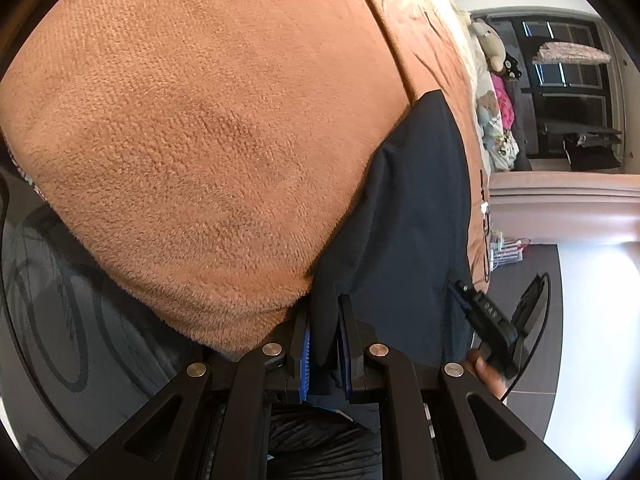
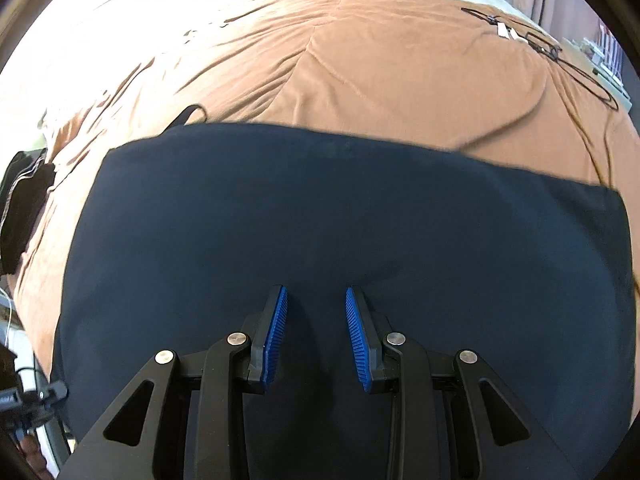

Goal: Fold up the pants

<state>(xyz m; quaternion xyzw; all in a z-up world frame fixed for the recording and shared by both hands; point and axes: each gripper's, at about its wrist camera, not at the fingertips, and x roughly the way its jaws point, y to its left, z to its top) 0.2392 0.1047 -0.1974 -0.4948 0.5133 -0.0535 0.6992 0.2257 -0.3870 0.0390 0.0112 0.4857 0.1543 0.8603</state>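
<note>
Left gripper [image 1: 324, 340] clamps the navy pants [image 1: 408, 216] edge on the brown blanket [image 1: 200, 120]. Right gripper [image 2: 316, 336] hovers above them, jaws apart, empty.

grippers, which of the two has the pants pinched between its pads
The left gripper: dark pants fabric is clamped between its blue pads. The right gripper stands open above the cloth, nothing between its pads.

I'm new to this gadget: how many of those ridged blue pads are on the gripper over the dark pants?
2. One blue pad lines the left finger and one the right finger of the right gripper, facing each other across a gap above the pants.
</note>
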